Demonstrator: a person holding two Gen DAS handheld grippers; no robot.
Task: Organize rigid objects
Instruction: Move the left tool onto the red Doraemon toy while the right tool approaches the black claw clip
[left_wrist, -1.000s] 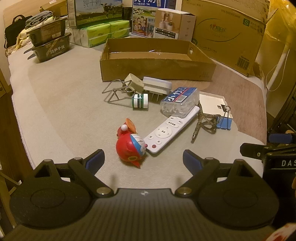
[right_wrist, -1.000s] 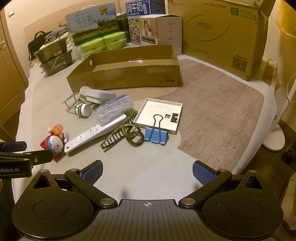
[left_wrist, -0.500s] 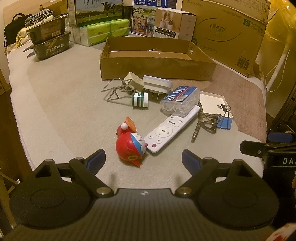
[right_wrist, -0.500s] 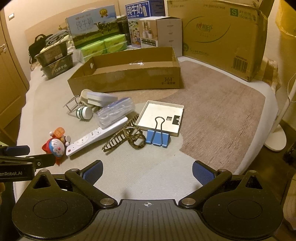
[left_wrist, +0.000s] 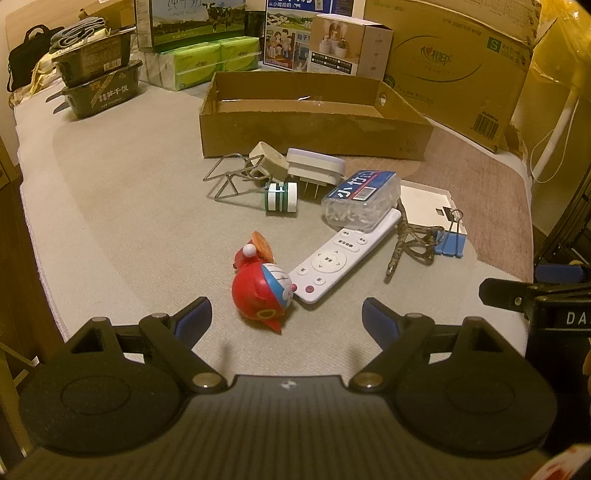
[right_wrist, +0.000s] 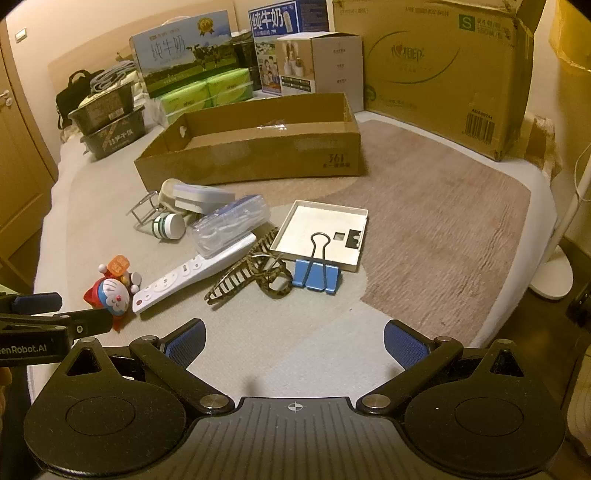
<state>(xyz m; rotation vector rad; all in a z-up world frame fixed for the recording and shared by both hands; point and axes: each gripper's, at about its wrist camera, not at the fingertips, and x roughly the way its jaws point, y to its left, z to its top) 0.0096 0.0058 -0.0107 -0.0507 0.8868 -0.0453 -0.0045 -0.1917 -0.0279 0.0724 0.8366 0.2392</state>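
A red and blue cat toy (left_wrist: 258, 291) lies on the grey mat just ahead of my left gripper (left_wrist: 286, 314), which is open and holds nothing. Touching the toy is a white remote (left_wrist: 340, 254), with a clear blue-labelled box (left_wrist: 362, 199) resting on its far end. A brown hair claw (right_wrist: 251, 277), a blue binder clip (right_wrist: 316, 275) and a shallow white tray (right_wrist: 325, 229) lie ahead of my right gripper (right_wrist: 295, 338), which is open and empty. An open cardboard box (right_wrist: 251, 162) stands behind the pile.
A green-striped small jar (left_wrist: 280, 197), a white plug adapter (left_wrist: 314, 170) and a wire stand (left_wrist: 229, 181) lie in front of the cardboard box. Cartons, tissue packs and black food trays (left_wrist: 99, 88) line the back. The table edge drops off at the right, by a white lamp base (right_wrist: 550, 273).
The left gripper's fingers have drawn slightly closer together. Both hands and all objects have stayed where they were.
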